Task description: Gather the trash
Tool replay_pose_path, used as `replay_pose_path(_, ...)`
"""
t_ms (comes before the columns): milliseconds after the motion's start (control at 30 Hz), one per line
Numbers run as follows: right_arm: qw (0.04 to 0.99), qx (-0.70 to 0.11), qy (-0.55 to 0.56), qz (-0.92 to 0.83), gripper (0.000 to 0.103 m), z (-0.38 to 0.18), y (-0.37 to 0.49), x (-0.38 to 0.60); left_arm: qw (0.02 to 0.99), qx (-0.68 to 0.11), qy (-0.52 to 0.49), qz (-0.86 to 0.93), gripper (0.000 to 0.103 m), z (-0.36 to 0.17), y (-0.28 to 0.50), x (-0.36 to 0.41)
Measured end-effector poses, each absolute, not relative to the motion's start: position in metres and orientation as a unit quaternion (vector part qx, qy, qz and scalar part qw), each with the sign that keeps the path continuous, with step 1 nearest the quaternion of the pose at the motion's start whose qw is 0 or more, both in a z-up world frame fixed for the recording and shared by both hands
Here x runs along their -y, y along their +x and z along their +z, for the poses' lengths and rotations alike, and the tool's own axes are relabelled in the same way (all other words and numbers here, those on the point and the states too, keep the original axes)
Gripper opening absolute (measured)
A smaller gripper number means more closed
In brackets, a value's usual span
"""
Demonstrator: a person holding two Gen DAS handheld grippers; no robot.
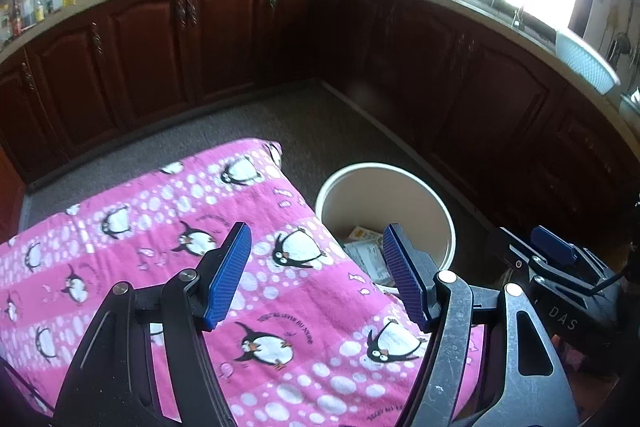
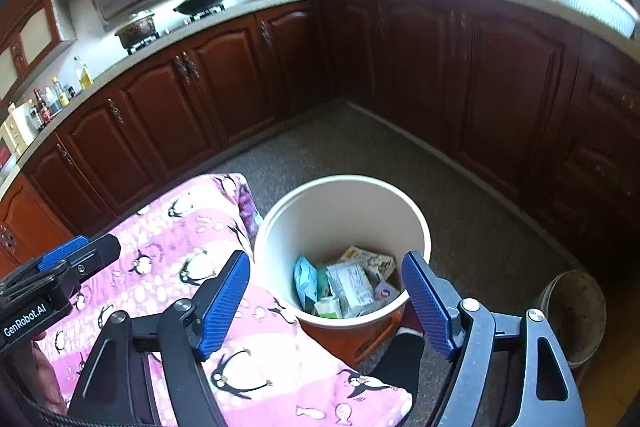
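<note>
Both grippers hang empty above the scene: left gripper (image 1: pixel 316 275) w/ blue ribbed pads spread wide over the pink penguin-print cloth (image 1: pixel 140 227) covering the surface, right gripper (image 2: pixel 326 301) equally wide, aimed down at the round cream plastic bin (image 2: pixel 280 227) on the grey-brown floor (image 2: pixel 460 219) just beside the cloth's edge. The trash sits inside the bin, at the bottom: a light-blue crinkled plastic pouch (image 2: pixel 305 281), a white printed paper packet (image 2: pixel 350 287), a flattened yellowish carton (image 2: pixel 370 259), and a small green-and-white box (image 2: pixel 329 307). All looks light and easily crushed; the pouch prob. slippery and floppy, so best pinched at a folded edge, while carton and box are stiffer and can be taken across a flat side or corner. No loose trash visible on the cloth, so task seems near done. Packet print too small to read. Readable text: "GenRobot.AI" on the left gripper's body as seen from the right wrist, "DAS" on the right gripper's body from the left wrist; cloth lettering is too small to make out.
</note>
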State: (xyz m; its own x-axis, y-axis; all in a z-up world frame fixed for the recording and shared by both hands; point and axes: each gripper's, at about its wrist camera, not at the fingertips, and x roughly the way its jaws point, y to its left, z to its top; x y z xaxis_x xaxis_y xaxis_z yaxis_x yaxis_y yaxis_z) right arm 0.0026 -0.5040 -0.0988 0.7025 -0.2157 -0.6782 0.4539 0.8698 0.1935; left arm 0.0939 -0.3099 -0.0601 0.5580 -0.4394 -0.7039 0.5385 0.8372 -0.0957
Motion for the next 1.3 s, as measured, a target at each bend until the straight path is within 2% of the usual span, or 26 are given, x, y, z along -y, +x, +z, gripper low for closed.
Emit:
replay_pose_path(33, 0.908, -0.333, 0.173, -0.185, 0.078, -0.095, 0.0, 0.501, 0.883, -0.374, 0.06, -0.278, 0.069, -0.055, 0.091, 0.305)
replay_pose_path(67, 0.911, -0.327, 0.171, -0.185, 0.08, -0.091, -0.002, 0.498, 0.886, -0.369, 0.057, -0.277, 0.08, -0.05, 0.088, 0.301)
replay_pose_path(133, 0.917, -0.311, 0.168, -0.187, 0.083, -0.082, -0.009, 0.49, 0.893, -0.354, 0.049, -0.274, 0.091, -0.041, 0.081, 0.291)
replay_pose_path(267, 0.926, -0.29, 0.154, -0.188, 0.089, -0.07, -0.019, 0.476, 0.902, -0.333, 0.05, -0.269, 0.091, -0.029, 0.071, 0.28)
replay_pose_path(767, 0.941, -0.247, 0.134, -0.188, 0.092, -0.048, -0.033, 0.444, 0.923, -0.283, 0.037, -0.257, 0.091, 0.001, 0.045, 0.243)
replay_pose_path(1300, 0.942, -0.241, 0.13, -0.193, 0.095, -0.043, -0.038, 0.439, 0.929, -0.266, 0.046, -0.253, 0.091, -0.001, 0.039, 0.238)
